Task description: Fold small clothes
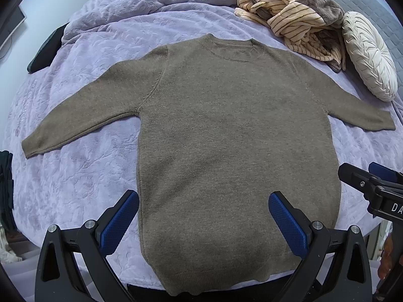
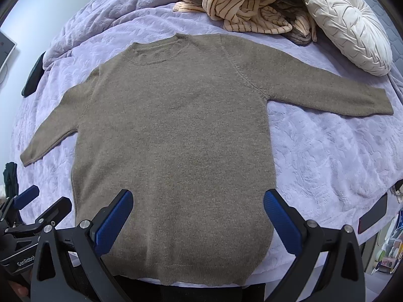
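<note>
Blue-padded fingers (image 1: pixel 121 226) frame the bottom of both views, spread wide and holding nothing: my left gripper (image 1: pixel 204 224) and my right gripper (image 2: pixel 199 221) each hover just above the near hem of the brown sweater (image 1: pixel 226 130). That sweater lies flat and face-up on the lavender bedspread (image 1: pixel 75 176), hem towards my fingers, collar (image 1: pixel 231 50) far ahead of them, both sleeves stretched out to either side. In the left view the left sleeve (image 1: pixel 83 115) runs well out past my left finger; in the right view the right sleeve (image 2: pixel 314 88) reaches out beyond my right finger, its cuff close to the round cream cushion (image 2: pixel 345 20). A striped garment (image 2: pixel 241 2) sits bunched beyond the collar, clear of the work.

Nothing is folded yet, so I judge the first step is bringing a sleeve across the body. To do that well I would go to a cuff, pinch both layers of knit rather than the top one only, lift just enough to clear the bedspread, and lay the sleeve straight over the chest. Soft knit stretches and drags, so I'd move slowly and keep the body from shifting.
</note>
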`<state>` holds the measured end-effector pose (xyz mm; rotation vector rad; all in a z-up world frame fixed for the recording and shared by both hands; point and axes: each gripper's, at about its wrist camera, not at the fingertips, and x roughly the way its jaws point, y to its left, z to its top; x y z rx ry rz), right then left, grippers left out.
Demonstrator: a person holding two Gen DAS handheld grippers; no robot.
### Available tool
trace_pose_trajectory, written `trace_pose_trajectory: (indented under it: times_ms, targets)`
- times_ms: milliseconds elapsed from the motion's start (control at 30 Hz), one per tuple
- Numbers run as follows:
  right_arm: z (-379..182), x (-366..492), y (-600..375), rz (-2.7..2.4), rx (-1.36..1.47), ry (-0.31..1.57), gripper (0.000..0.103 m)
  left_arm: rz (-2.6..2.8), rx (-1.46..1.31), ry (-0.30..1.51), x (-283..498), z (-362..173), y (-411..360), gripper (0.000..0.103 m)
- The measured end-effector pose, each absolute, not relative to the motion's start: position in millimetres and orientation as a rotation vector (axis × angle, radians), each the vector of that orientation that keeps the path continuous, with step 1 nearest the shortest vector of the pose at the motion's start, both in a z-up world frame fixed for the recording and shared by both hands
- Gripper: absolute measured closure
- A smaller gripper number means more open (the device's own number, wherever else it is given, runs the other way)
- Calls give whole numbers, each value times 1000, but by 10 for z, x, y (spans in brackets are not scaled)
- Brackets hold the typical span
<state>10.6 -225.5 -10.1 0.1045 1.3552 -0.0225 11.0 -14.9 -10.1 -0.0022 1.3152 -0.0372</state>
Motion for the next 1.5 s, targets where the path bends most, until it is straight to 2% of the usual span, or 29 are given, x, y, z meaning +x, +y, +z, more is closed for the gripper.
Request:
trace_pose_trajectory:
  times_ms: [1500]
  targets:
    - [-206,581,-2792,130,40,1387,0,97,-37,1313,369,69,-768,0]
